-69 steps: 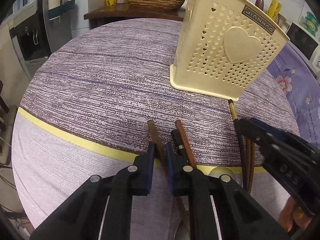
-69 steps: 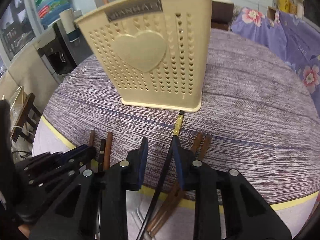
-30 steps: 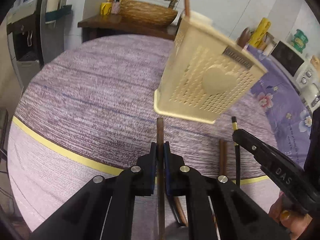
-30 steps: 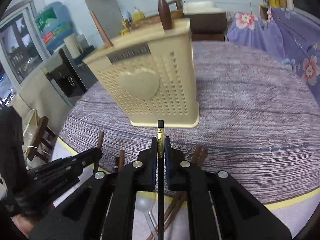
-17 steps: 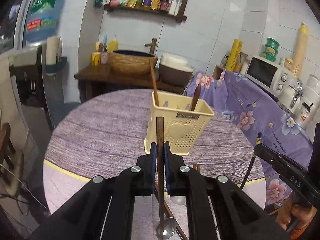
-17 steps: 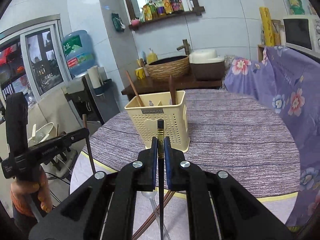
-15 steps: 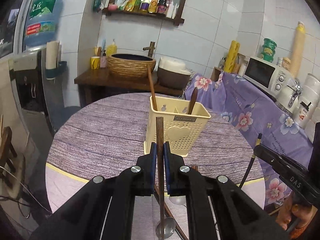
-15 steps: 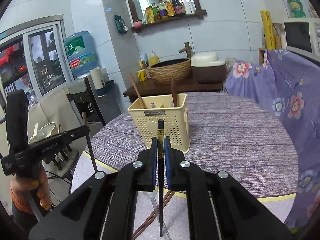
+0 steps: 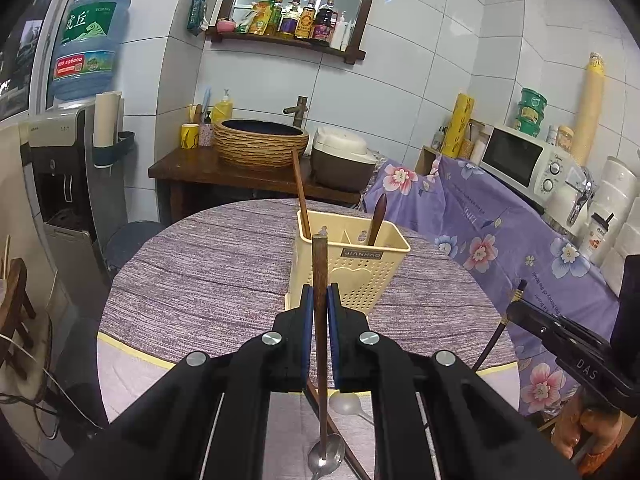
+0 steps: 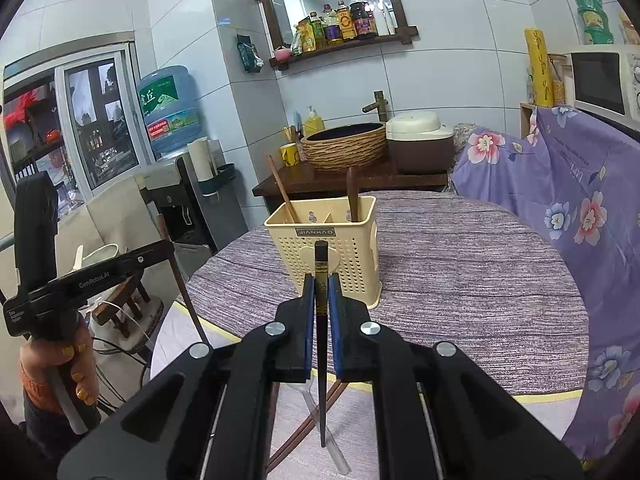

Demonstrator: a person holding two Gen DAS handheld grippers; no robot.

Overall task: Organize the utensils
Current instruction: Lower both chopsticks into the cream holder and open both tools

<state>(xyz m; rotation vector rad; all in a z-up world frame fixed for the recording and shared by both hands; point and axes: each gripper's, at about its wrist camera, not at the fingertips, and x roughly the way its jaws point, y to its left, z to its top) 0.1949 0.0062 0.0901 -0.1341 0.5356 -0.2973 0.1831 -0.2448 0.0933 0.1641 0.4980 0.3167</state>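
Observation:
A cream utensil holder (image 9: 352, 264) (image 10: 326, 258) stands on the round table and holds a brown chopstick (image 9: 301, 196) and a wooden handle (image 9: 378, 220). My left gripper (image 9: 319, 300) is shut on a brown-handled metal spoon (image 9: 320, 320), held upright high above the table in front of the holder. My right gripper (image 10: 321, 296) is shut on a black chopstick (image 10: 321, 280) with a gold band, also held high. Brown chopsticks (image 10: 316, 420) and a clear plastic spoon (image 9: 350, 404) lie on the table near its front edge.
The round table (image 9: 208, 272) has a purple cloth with a yellow stripe. A purple floral cover (image 9: 500, 240) drapes furniture on the right. A counter with a woven basin (image 9: 260, 144), a water dispenser (image 9: 60, 168) and a stool (image 9: 16, 304) stand around.
Both grippers closed on their utensils and lifted them high off the table. Over the last half second they have risen and drawn back a little more.

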